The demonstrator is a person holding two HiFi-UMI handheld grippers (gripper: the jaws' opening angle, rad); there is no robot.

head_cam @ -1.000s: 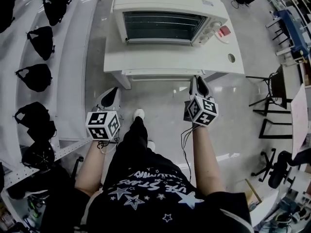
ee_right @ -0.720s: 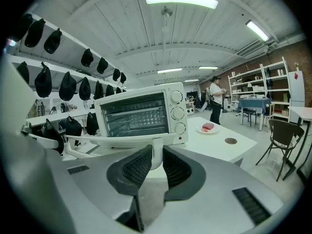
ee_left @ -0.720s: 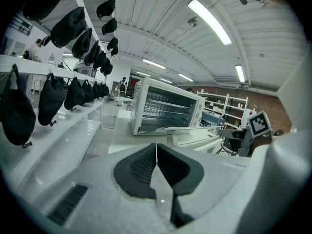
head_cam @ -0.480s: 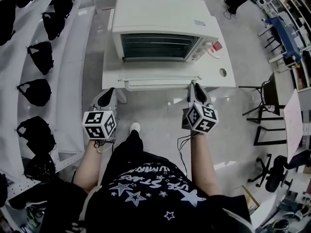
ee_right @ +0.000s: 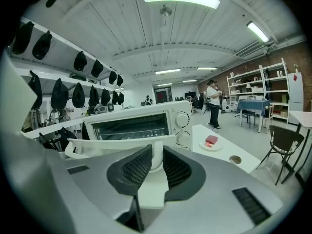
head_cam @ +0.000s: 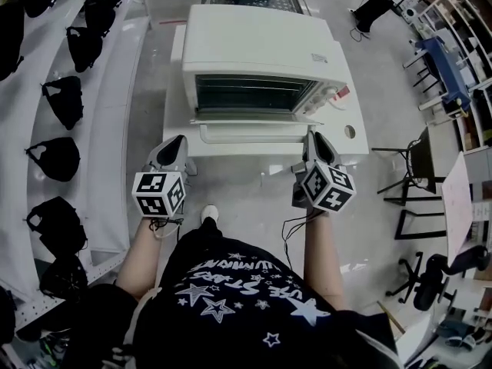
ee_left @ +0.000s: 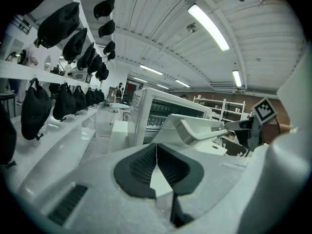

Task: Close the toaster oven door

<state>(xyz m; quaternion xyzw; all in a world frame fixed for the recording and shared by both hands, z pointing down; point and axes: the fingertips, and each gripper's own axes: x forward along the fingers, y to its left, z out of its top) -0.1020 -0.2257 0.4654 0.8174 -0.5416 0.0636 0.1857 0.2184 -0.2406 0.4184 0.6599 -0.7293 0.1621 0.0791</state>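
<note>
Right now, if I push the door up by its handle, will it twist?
Door looks rigid, hinged: probably swings without flexing. The right hand-held gripper holds the handle at its right end, so slight twisting is possible. The bulky oven likely stays put.

Black bags (head_cam: 55,158) line the white shelves (head_cam: 115,129) (left side).

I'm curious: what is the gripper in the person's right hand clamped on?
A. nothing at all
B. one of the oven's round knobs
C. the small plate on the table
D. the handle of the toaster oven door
D: in the right gripper view, the right gripper has its pads pressed on the white door handle of the toaster oven, whose door stands partly open.
</note>
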